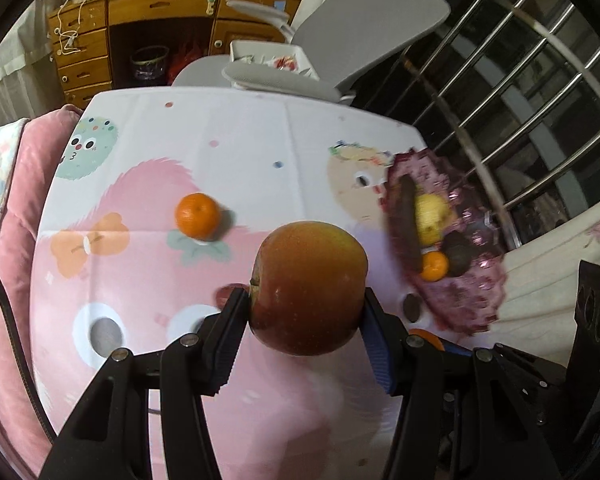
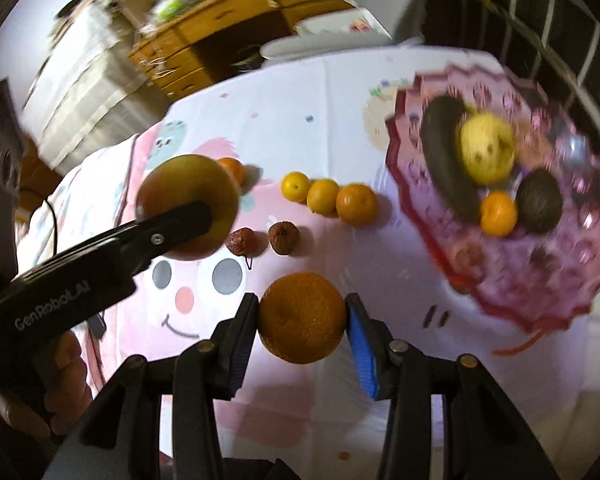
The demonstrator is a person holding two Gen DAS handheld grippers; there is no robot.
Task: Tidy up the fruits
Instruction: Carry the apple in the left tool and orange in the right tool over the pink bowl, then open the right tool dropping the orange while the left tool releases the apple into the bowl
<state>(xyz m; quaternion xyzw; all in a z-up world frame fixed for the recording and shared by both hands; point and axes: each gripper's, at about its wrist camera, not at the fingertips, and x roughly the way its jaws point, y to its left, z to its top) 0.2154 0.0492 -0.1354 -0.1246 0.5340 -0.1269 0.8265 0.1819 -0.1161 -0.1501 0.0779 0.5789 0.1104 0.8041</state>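
Note:
My left gripper is shut on a red-yellow apple and holds it above the table; it shows in the right wrist view at left. My right gripper is shut on an orange above the cloth. A pink plate at the right holds a dark banana, a yellow fruit, a tangerine and an avocado. Three tangerines sit in a row mid-table. Another tangerine lies alone.
Two wrinkled brown fruits lie on the cartoon tablecloth. A grey chair and a wooden desk stand beyond the table. A metal railing is at the right, pink bedding at the left.

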